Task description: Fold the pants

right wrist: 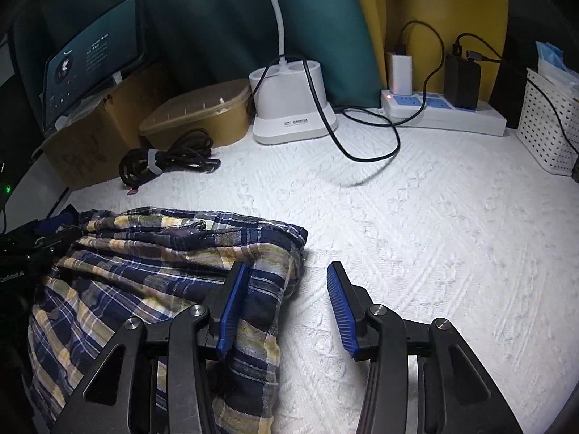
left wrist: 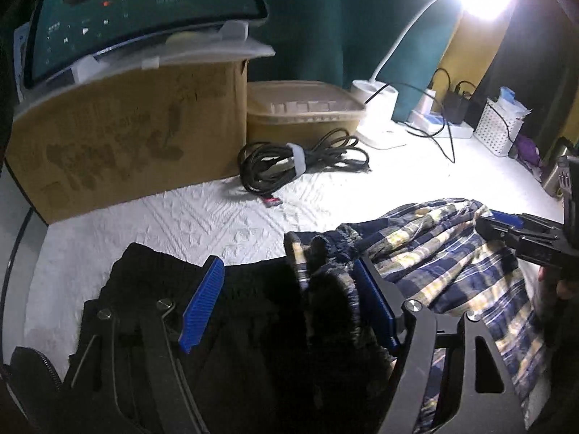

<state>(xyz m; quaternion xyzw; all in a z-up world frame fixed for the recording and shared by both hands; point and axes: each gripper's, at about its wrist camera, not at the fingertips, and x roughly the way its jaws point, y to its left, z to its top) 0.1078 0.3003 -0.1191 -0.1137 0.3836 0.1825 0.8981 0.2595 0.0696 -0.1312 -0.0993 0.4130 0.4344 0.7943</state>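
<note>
Blue, yellow and white plaid pants [right wrist: 173, 253] lie folded in layers on the white quilted surface [right wrist: 416, 235]; they also show in the left wrist view [left wrist: 452, 253]. My right gripper [right wrist: 287, 307] is open, its left finger over the pants' right edge, its right finger over bare quilt. My left gripper [left wrist: 289, 300] is open above a black garment [left wrist: 152, 282] and the plaid pants' left end. The right gripper also shows in the left wrist view [left wrist: 521, 231] at the far right.
A cardboard box [left wrist: 126, 137] with a tablet [left wrist: 144, 11] on top stands at the back left. Beside it are a tan lidded container [left wrist: 304, 108], a coiled black cable [left wrist: 296, 162], a white lamp base [right wrist: 293, 108], a power strip [right wrist: 445, 112] and a white basket [right wrist: 550, 123].
</note>
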